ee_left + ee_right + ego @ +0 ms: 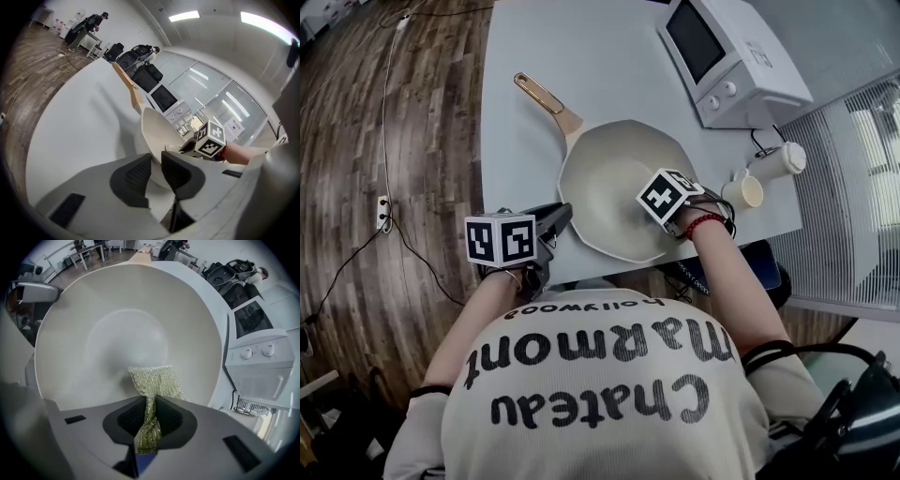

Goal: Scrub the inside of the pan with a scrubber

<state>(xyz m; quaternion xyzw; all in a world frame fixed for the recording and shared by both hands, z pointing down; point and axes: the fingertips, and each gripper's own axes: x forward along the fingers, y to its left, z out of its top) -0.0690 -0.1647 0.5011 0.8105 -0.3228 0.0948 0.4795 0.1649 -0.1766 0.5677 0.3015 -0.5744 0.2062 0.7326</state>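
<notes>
The left tool sits low at the near edge of the counter, tilted slightly downward, its jaws closed on the rim of the pan. The right tool points steeply down, jaws pinched on a fold of the scrubber. The left forearm and right forearm both stretch forward from the torso

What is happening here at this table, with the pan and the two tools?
A person at a grey table holds a claw in each hand. The left claw is clamped on the near rim of a cream pan and steadies it. The right claw pinches a glittery mesh scrubber, whose free end lies against the inside of the pan. The scrubbing seems to be under way.
</notes>
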